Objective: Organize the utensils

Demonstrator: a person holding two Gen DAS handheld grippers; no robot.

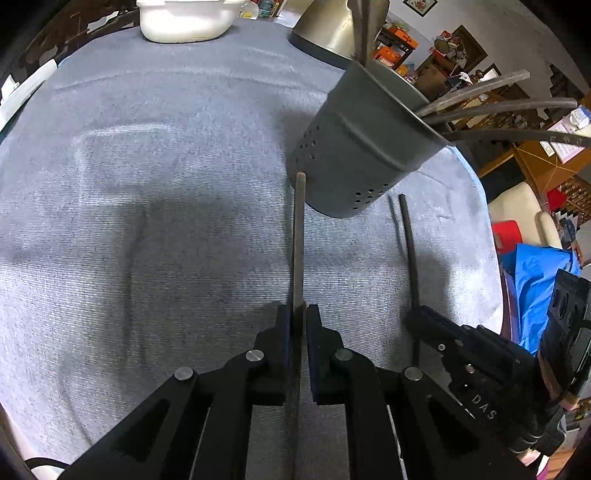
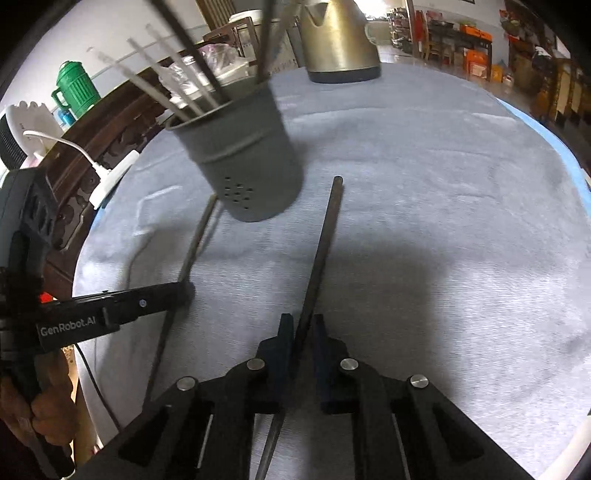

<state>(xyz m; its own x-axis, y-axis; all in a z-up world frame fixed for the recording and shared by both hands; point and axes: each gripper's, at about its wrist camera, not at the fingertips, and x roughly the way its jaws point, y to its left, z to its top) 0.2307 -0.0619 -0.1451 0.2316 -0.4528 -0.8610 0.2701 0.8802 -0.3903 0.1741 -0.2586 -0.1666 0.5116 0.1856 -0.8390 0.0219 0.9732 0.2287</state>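
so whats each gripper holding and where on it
Left gripper pinches a chopstick partway along its shaft; right gripper pinches a darker chopstick the same way. Both blunt ends point toward the grey holder.

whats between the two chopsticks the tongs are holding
Bare grey cloth only, between the left tongs' chopstick and the right tongs' chopstick; the right wrist view shows it.

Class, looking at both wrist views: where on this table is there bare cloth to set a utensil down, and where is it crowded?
Bare cloth lies left of the grey holder, up to the white tub, and in the right wrist view right of the holder, below the kettle. It is crowded at the holder's base, where both grippers' chopsticks point.
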